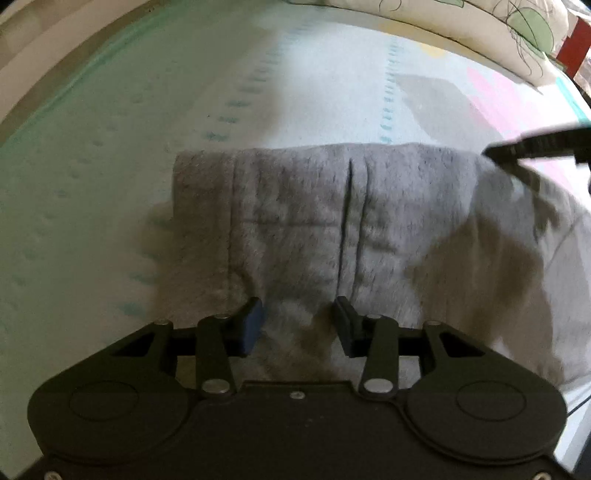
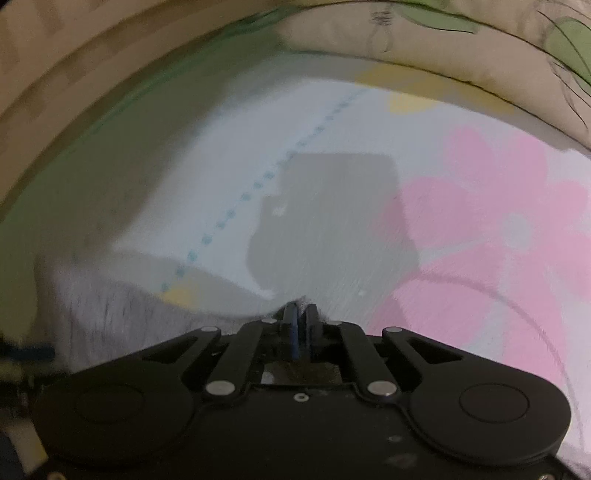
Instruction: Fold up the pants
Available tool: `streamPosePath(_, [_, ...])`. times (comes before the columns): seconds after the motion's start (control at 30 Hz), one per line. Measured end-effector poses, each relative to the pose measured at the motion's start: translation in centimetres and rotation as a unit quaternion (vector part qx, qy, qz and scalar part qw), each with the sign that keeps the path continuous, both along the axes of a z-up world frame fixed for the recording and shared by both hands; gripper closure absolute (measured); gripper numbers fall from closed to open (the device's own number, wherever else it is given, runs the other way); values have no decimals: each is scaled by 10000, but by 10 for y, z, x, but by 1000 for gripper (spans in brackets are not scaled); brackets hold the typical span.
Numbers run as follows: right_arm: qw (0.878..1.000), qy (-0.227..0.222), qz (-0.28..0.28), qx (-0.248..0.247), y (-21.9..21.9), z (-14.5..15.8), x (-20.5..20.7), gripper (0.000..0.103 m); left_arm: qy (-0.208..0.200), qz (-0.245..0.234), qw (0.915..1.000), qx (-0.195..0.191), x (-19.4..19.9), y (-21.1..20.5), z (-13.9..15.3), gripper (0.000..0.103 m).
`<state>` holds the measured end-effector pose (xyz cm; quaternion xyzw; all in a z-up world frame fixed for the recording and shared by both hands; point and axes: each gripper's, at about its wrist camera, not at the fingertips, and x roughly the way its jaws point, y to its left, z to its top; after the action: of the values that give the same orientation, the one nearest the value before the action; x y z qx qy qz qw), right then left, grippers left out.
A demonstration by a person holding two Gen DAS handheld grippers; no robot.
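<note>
Grey fleece pants lie folded on the bed, with a straight far edge and a seam running down the middle. My left gripper hovers over their near part, open, with only fabric below the gap and nothing pinched. The black tip of my right gripper shows at the pants' far right corner. In the right wrist view my right gripper is shut, and a small tuft of grey cloth pokes out between the tips. The rest of the pants trails off to the left.
The bedsheet is pale green and white with dotted blue lines, and a pink flower print sits to the right. A cream pillow with green leaf drawings lies along the far edge. A red object stands at the far right.
</note>
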<state>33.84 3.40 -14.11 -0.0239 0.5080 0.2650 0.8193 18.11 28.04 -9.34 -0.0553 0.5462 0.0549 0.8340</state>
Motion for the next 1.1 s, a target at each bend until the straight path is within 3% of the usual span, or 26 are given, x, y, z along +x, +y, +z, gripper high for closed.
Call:
streamPosePath(0.2, [9983,34,-534,-210,6,-21,19,101,11,15,9999,101,-3,0,-3,52])
streamPosePath(0.27, [9977,-85,-667,-39,3,-15,16,98,20,-52,9999,157,-4,0,3,53])
streamPosePath(0.33, [9957,-278,-860,180,-11,1,9,84,-33,-89,9998,155,-7,-1,9,56])
streamPosePath(0.4, [9930,-509,-1016,323,-27,21,3,78,-104,-104,9998,141,-12,-5,18,56])
streamPosePath(0.7, [9731,-1177,-1928,459,-135,90,-55,78,-541,-518,9972,80,-15,-60,48,56])
streamPosePath(0.87, [9534,-1249,-2731,293,-218,116,-106,77,-556,-997,9935,-19,-11,-102,36,56])
streamPosePath(0.97, [9346,-1245,-3329,177,-277,126,-140,76,-421,-1296,9906,78,-14,-126,21,56])
streamPosePath(1.1, [9017,-1093,-4183,10,-355,129,-184,75,48,-1435,9895,166,-20,-132,-11,55])
